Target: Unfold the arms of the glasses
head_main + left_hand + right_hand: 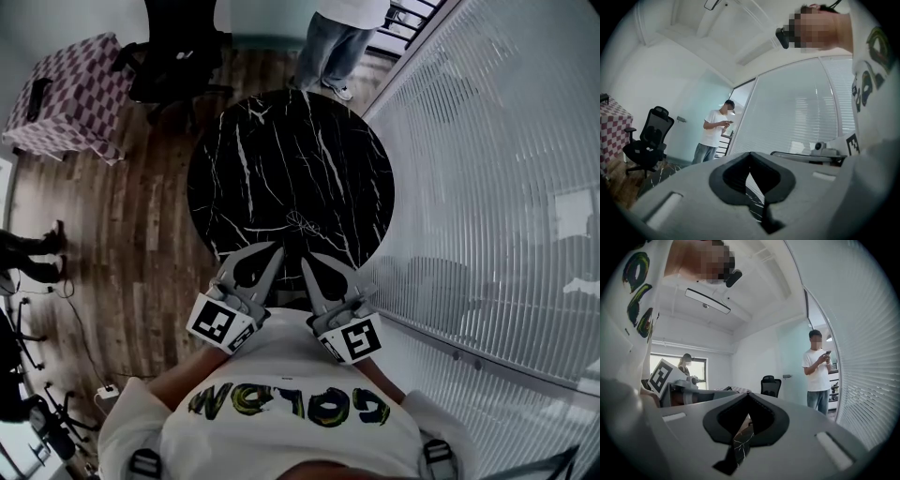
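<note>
One round table (281, 141), glossy black marble with white veins, is bearing the work. At its near edge two smooth grey plastic tools are hovering side by side, the left gripper (277, 249) and the right gripper (307, 266), both pinched shut on nothing, seemingly poised to begin. Just beyond their tips the glasses (302, 225), thin and wiry, are lying untouched.
</note>
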`<action>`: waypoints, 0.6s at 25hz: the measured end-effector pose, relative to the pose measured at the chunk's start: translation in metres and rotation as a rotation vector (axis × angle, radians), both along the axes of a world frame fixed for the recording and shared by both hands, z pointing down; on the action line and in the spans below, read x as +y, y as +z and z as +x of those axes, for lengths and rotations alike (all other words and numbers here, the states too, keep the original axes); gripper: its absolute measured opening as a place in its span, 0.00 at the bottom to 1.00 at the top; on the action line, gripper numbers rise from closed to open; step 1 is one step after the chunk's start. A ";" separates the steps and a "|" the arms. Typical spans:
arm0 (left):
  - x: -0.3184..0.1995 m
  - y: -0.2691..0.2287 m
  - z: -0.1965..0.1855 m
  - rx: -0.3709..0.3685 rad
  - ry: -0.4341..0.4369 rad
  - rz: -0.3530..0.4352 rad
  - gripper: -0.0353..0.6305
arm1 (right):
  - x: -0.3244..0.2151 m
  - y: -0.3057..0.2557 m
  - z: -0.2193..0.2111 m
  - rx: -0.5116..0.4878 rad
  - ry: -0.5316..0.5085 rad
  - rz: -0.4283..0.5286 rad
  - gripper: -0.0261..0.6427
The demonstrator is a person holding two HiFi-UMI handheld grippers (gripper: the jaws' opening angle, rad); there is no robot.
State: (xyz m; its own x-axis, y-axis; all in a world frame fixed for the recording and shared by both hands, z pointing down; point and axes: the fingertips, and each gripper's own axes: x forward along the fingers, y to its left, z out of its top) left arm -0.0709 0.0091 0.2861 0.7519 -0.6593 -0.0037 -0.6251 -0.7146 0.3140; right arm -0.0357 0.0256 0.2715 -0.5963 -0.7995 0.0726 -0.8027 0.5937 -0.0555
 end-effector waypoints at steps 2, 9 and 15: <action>0.000 0.002 -0.001 0.003 -0.001 -0.011 0.06 | -0.002 0.004 -0.001 0.004 -0.001 -0.015 0.04; -0.006 0.007 0.010 0.001 0.008 -0.035 0.06 | -0.011 0.005 0.012 0.007 0.020 -0.021 0.04; -0.009 0.007 0.033 -0.021 0.002 -0.033 0.06 | -0.012 0.005 0.041 0.011 0.031 -0.009 0.04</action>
